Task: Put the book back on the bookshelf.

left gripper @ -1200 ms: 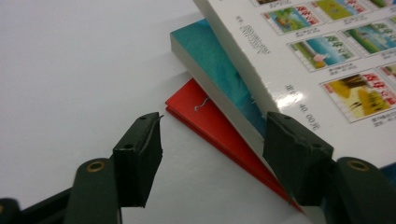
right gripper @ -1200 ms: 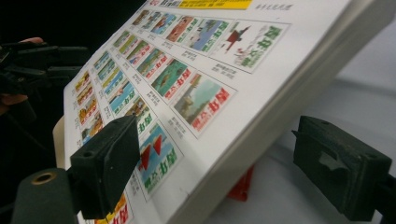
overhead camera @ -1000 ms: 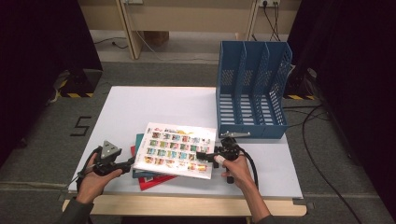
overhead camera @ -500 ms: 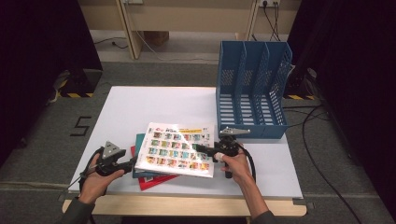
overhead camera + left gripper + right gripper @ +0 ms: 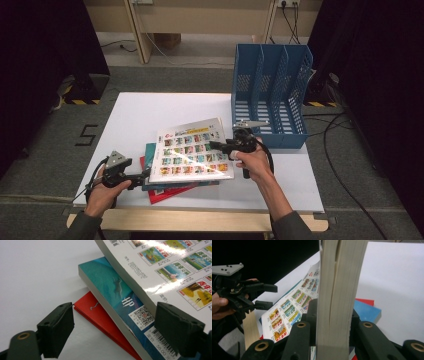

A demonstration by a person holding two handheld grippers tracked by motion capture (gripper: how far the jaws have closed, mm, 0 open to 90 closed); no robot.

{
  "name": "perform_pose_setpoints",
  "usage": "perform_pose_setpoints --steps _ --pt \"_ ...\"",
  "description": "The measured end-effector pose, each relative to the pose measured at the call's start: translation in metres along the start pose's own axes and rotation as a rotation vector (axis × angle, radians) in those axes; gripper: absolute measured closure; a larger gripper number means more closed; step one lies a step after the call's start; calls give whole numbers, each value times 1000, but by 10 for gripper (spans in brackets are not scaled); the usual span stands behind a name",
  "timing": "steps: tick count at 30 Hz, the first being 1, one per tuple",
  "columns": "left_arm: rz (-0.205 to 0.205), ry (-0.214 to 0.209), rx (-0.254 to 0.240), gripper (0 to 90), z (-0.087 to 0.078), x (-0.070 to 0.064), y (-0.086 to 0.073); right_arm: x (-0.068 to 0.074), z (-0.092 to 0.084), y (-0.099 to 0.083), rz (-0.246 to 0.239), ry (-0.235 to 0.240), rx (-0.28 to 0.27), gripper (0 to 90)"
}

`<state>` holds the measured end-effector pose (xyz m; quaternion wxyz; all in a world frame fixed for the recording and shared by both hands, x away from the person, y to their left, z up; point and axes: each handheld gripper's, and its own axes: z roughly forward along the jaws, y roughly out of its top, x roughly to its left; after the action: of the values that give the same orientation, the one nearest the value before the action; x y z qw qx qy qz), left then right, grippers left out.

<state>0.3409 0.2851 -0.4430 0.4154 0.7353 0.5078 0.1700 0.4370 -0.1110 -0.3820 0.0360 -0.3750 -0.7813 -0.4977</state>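
The left gripper (image 5: pixel 142 176) sits at the near left of the stack with its jaws spread, having just been opening. In the left gripper view they straddle the corner of the teal book (image 5: pixel 117 302) and the red book (image 5: pixel 100 320) beneath it without pressing on either.

The right gripper (image 5: pixel 216 145) has just been closing and now clamps the right edge of the white picture-cover book (image 5: pixel 192 152), whose page block stands pinched between its jaws in the right gripper view. That book lies tilted across the top of the stack, right side raised, left edge low over the teal book.

The grip takes only a narrow strip of one edge, so the heavy book may sag, fan open or slip out as it rises. Its low left edge could also drag the teal book sideways, since the left gripper no longer pins the pile.

Near, the stack lies close to the table's front edge (image 5: pixel 200 206), so a shoved book could slide off there. Left and far, the white table (image 5: pixel 150 110) offers plenty of bare room. Far right, the blue file rack (image 5: pixel 270 90) stands just beyond the right hand (image 5: pixel 252 162); its front lip and dividers are the edges to clear if the book swings that way.
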Motion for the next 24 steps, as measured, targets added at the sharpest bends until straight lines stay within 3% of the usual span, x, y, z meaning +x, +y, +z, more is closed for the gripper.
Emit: perform_pose_setpoints --steps 2,4,6,7,8,10,11,12,14,16,18,22,24 --pt "-27 26 13 149 -2 7 1 3 -3 13 -21 -13 25 738" --pt "-55 93 12 151 -4 22 -2 6 -9 33 -39 -38 37 740" --pt "-80 114 25 151 -5 35 -5 8 -12 37 -51 -46 41 739" --pt "-66 144 60 151 -3 44 -8 14 -20 50 -79 -59 62 739" --pt "-66 144 60 151 -3 44 -8 14 -20 50 -79 -59 62 739" --pt "-32 210 128 152 4 56 -17 18 -30 66 -94 -90 91 739" --pt "-32 210 128 152 4 56 -17 18 -30 66 -94 -90 91 739" --pt "-6 224 167 154 10 59 -22 21 -39 77 -119 -120 121 739" --pt "1 226 168 143 12 61 -24 24 -44 82 -133 -131 135 739" --pt "-18 209 167 132 12 63 -25 29 -54 92 -152 -158 152 739" --pt "-13 185 156 122 11 67 -26 31 -66 102 -170 -206 156 739" --pt "-9 183 151 114 12 67 -27 40 -86 112 -197 -279 200 740" --pt "-9 177 147 112 12 68 -27 45 -95 117 -232 -307 225 740"
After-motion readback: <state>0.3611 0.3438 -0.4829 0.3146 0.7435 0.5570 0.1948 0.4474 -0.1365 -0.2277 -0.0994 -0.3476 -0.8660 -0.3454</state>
